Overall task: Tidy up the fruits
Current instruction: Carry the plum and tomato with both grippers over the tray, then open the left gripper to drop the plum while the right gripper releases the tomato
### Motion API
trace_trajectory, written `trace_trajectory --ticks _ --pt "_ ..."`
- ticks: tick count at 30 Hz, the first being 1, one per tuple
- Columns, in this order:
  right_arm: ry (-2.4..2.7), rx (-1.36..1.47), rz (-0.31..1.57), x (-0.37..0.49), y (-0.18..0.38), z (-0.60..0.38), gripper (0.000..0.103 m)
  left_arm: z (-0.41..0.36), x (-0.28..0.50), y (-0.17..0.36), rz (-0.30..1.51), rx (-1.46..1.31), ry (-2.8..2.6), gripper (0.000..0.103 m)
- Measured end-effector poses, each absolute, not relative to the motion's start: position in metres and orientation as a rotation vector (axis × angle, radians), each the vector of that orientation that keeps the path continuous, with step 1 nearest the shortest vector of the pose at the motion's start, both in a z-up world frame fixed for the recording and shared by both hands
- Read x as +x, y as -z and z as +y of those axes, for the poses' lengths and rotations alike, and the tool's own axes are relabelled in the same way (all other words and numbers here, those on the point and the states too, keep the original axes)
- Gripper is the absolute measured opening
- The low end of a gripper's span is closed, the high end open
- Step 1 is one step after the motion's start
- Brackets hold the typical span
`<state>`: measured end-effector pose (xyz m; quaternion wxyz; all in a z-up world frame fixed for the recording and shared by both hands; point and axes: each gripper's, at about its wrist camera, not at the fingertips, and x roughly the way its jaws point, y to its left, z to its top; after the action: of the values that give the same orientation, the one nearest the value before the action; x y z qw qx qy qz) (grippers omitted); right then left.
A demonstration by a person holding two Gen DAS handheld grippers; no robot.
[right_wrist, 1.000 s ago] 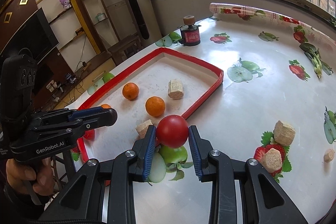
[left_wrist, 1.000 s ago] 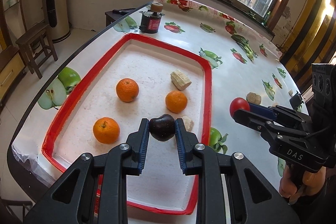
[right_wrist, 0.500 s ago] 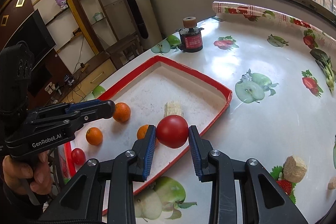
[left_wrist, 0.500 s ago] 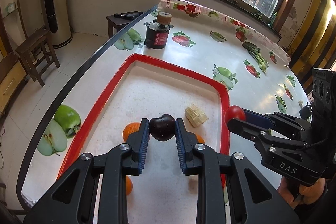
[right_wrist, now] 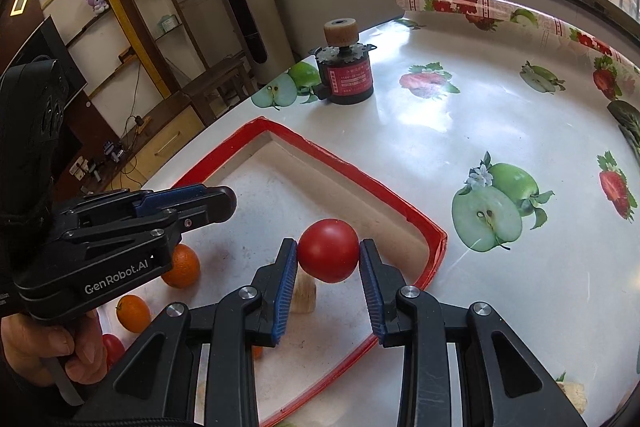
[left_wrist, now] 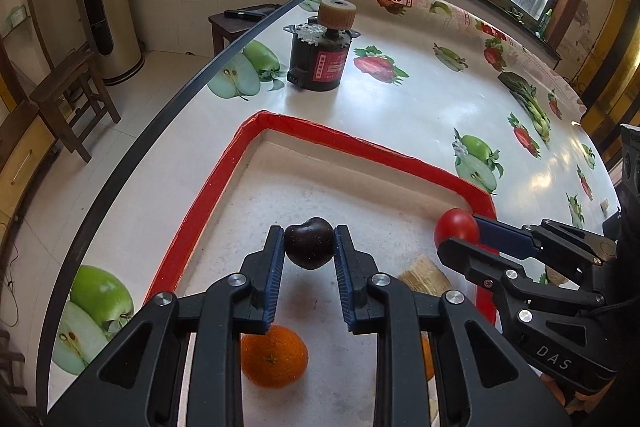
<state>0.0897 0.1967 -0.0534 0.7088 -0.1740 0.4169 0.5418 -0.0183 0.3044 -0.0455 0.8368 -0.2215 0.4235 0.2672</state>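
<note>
My left gripper [left_wrist: 309, 247] is shut on a dark plum [left_wrist: 309, 242] and holds it above the far part of the red-rimmed tray [left_wrist: 348, 139]. My right gripper [right_wrist: 328, 253] is shut on a red tomato [right_wrist: 329, 250] above the tray's far right corner [right_wrist: 434, 235]; the tomato also shows in the left wrist view [left_wrist: 456, 227]. Oranges [left_wrist: 274, 355] [right_wrist: 182, 265] [right_wrist: 133, 313] and a pale cut chunk [left_wrist: 425, 278] [right_wrist: 305, 291] lie in the tray. A small red fruit [right_wrist: 113, 349] lies near the tray's front.
A black motor with a red label [left_wrist: 320, 55] [right_wrist: 347, 75] stands on the fruit-print tablecloth beyond the tray. The table's left edge [left_wrist: 160, 115] drops to the floor, where wooden stools stand. Another pale chunk [right_wrist: 572, 393] lies on the table at the right.
Both grippers have moved forward over the tray towards its far end, each still holding its fruit. The oranges now lie behind and below the fingers.
</note>
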Motion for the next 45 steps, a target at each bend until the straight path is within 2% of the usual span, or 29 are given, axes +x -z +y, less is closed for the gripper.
trace_trajectory --ticks 19,22,24,37,40,45 --pt "-1.205 -0.400 0.936 0.092 0.062 0.203 0.035 0.307 -0.013 0.055 0.919 -0.469 -0.567 0.024" --pt "-1.208 -0.399 0.931 0.090 0.058 0.201 0.035 0.304 -0.014 0.054 0.928 -0.458 -0.581 0.028" --pt "-1.210 -0.400 0.925 0.088 0.056 0.199 0.036 0.303 -0.015 0.053 0.934 -0.452 -0.595 0.035" --pt "-1.233 -0.378 0.867 0.065 0.025 0.149 0.038 0.281 -0.041 0.030 0.881 -0.463 -0.601 0.035" --pt "-1.226 -0.362 0.857 0.063 0.019 0.131 0.039 0.271 -0.044 0.025 0.866 -0.461 -0.595 0.044" --pt "-1.200 -0.325 0.860 0.065 0.014 0.099 0.040 0.251 -0.047 0.015 0.846 -0.454 -0.572 0.045"
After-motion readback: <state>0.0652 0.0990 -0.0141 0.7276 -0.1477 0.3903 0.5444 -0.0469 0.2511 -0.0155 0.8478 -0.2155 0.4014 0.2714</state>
